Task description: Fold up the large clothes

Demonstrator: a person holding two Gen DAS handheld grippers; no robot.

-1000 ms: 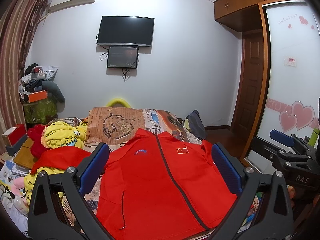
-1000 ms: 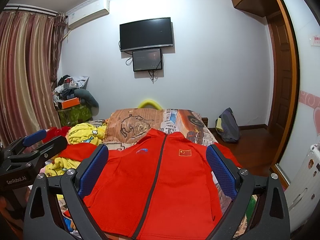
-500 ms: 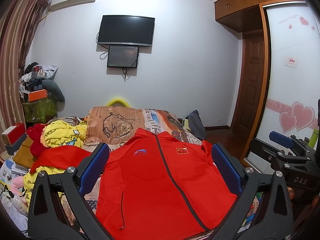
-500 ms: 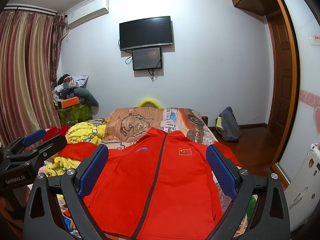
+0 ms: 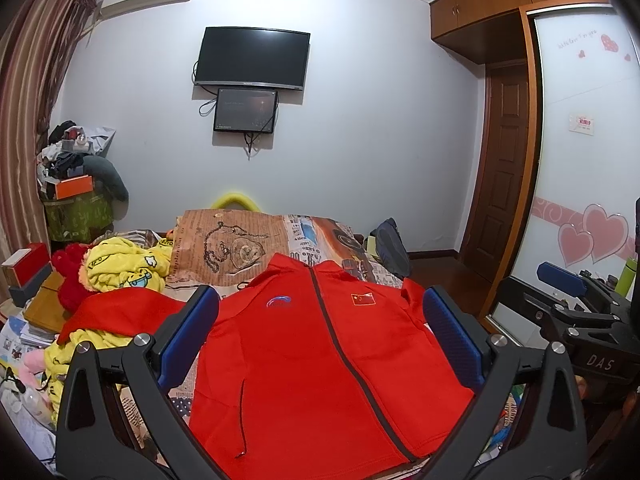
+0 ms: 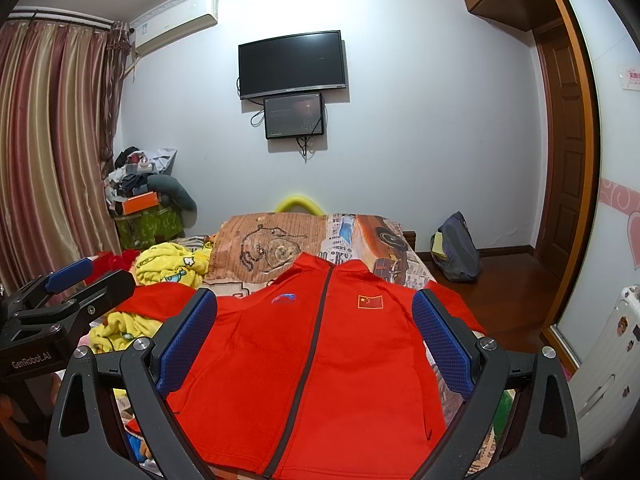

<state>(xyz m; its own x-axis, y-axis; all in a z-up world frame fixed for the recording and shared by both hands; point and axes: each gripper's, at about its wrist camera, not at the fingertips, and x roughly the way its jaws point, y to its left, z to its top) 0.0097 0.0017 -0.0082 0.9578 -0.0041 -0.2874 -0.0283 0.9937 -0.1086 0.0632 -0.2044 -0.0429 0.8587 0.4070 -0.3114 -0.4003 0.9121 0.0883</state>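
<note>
Red zip jacket (image 5: 320,364) lies front-up and spread flat on the bed (image 5: 248,248), collar toward the far wall, hem toward the cameras, zip closed. No fold made in it as far as either view shows: body flat, one sleeve (image 5: 120,312) stretched out to the jacket's left-hand side over a heap of yellow clothes (image 5: 128,264), the other sleeve draped off the opposite bed edge. Judgement: task at its very start; sleeves and body all remain to be folded. Left gripper (image 5: 320,348) hovers above the jacket, jaws spread wide, nothing between them, blue pads apart on either side of the chest. Right gripper (image 6: 316,344) likewise above the garment, jaws spread wide and empty. Neither touches cloth that I can see. Left wrist view: shows the right gripper off to its right, near a wardrobe door with pink hearts (image 5: 592,236), plus a red-and-white box (image 5: 26,268) and papers at the bed's left side; the jacket's left pocket zip and its lower hem corner read clearly here. Right wrist view: shows the left gripper at its left edge, striped curtains (image 6: 44,152), a white radiator-like unit (image 6: 600,368) low right, and a dark backpack (image 6: 458,248) on the wood floor more fully. Both views share the wall television (image 6: 292,64) and the smaller screen beneath it.
</note>
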